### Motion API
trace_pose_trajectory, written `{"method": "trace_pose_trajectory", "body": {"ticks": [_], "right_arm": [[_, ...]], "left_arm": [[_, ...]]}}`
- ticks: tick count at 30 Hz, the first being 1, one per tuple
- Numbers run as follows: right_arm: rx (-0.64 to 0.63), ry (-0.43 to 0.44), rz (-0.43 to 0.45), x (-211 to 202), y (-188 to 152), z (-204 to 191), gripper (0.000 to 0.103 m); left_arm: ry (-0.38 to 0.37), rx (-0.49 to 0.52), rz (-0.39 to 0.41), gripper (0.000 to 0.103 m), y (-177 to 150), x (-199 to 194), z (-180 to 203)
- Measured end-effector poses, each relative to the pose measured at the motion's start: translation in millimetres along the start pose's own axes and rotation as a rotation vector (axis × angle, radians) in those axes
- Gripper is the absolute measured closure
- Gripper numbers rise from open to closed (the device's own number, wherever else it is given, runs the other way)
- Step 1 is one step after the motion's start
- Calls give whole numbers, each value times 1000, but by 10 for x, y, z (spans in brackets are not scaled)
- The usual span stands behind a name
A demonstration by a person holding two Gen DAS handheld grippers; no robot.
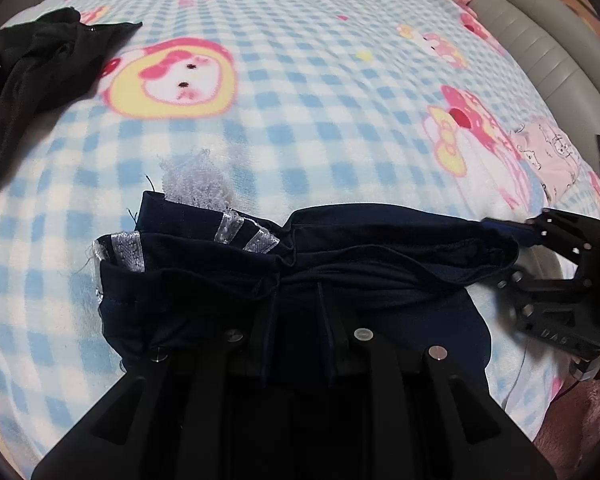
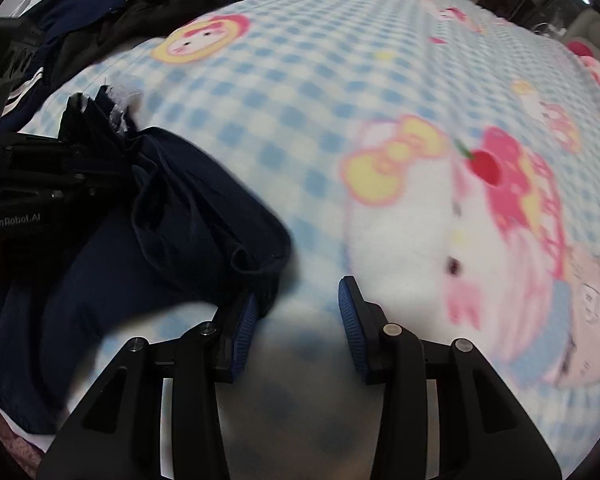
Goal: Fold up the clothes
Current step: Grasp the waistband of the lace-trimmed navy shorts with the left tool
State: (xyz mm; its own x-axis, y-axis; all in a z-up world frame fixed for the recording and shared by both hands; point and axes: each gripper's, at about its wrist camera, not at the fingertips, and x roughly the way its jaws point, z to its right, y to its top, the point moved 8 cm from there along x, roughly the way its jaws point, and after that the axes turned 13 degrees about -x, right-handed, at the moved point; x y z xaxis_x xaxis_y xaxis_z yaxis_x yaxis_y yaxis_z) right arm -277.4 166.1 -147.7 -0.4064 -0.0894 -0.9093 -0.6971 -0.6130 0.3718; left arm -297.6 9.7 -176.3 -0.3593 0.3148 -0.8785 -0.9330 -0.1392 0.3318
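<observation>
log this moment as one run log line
left gripper: shut on navy garment | right gripper: open, nothing between its pads, beside garment edge | black clothes: heaped at far left | surface: checked blanket

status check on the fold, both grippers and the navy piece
Left gripper shut on navy garment, bunched on the checked blanket. Right gripper open, empty, at the garment's edge. Black clothes pile far left, clear of the work.
</observation>
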Motion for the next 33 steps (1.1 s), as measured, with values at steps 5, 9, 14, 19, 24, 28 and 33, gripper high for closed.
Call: {"method": "trace_pose_trajectory", "body": {"ticks": [5,9,14,19,24,28,33], "right_arm": [[111,21,154,-321,34,84,65],[149,69,266,-568,106,-10,62],[215,66,203,-297,198,6,58],[220,174,166,-47,266,-155,58],[128,139,63,129,116,-193,61],[130,79,42,66,18,-29,69],[142,2,29,-15,-186,158,74]], "left_arm": [[-148,-29,139,76,130,-536,-19],[-149,-93,248,68,228,-966,-299],[-92,-109,218,68,170,-819,-534],[-72,-28,194,68,32,-589,-333],[55,54,98,69,-17,-255,-295],[40,37,85,68,-18,-223,-337],[24,20,84,68,-17,-212,-380]]}}
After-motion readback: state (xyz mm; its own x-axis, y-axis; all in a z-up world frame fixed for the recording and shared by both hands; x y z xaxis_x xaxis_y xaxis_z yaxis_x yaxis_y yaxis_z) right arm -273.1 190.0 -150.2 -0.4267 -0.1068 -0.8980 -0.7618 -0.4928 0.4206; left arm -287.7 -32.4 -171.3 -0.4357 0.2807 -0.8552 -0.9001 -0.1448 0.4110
